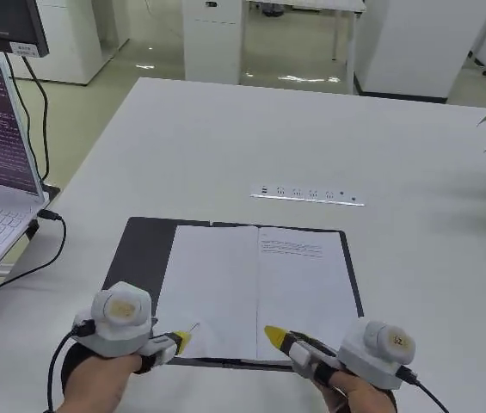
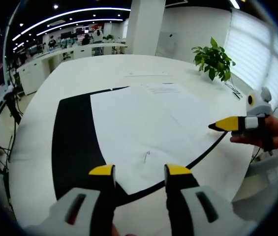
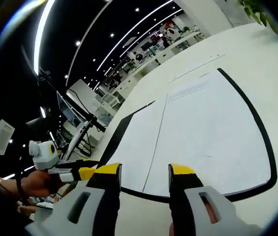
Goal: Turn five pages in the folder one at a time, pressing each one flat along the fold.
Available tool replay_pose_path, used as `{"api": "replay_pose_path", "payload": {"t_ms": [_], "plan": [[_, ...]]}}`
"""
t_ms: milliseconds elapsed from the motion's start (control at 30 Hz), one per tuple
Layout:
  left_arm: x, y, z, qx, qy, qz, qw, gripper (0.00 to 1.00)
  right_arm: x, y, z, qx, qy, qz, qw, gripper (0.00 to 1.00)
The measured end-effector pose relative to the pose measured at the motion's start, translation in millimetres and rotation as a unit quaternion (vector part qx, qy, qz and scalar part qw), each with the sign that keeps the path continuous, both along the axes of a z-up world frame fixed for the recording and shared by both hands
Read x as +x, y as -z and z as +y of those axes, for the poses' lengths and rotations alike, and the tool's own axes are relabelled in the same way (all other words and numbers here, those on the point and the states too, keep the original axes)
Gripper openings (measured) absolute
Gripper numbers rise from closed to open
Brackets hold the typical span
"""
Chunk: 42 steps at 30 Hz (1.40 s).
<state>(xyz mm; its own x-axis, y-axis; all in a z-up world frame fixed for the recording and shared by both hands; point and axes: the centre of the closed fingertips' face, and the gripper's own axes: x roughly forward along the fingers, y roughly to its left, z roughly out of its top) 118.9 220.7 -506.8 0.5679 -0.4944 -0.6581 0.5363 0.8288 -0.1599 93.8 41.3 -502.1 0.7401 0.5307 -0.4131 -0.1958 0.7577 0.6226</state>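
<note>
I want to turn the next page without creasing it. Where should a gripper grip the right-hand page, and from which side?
Probably the lower outer corner of the right-hand page, coming from the near right with the right gripper, which is at its near edge. The page lies flat and is bound along the fold, so only its outer edges can lift.

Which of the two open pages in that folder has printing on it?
The right-hand page: lines of print run across its top. The left-hand page carries no such text.
</note>
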Motion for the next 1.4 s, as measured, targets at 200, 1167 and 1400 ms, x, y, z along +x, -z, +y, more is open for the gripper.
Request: {"api": "replay_pose_path", "payload": {"t_ms": [200,1167,1400], "plan": [[-1.6,-14.8,8.8,-0.001,0.014,-0.013,0.9998,0.44,-9.5,-4.1,-17.8,-0.056,-0.026,-0.015,0.998,0.42],[-16.9,-73.9,38.4,0.005,0.022,-0.07,0.9973,0.63,-50.3,-42.5,-72.3,-0.118,-0.015,-0.056,0.9913,0.64],[-21.9,-72.5,41.0,-0.005,0.011,-0.065,0.9978,0.69,-56.0,-43.9,-73.5,-0.12,-0.001,-0.056,0.9912,0.65]]}}
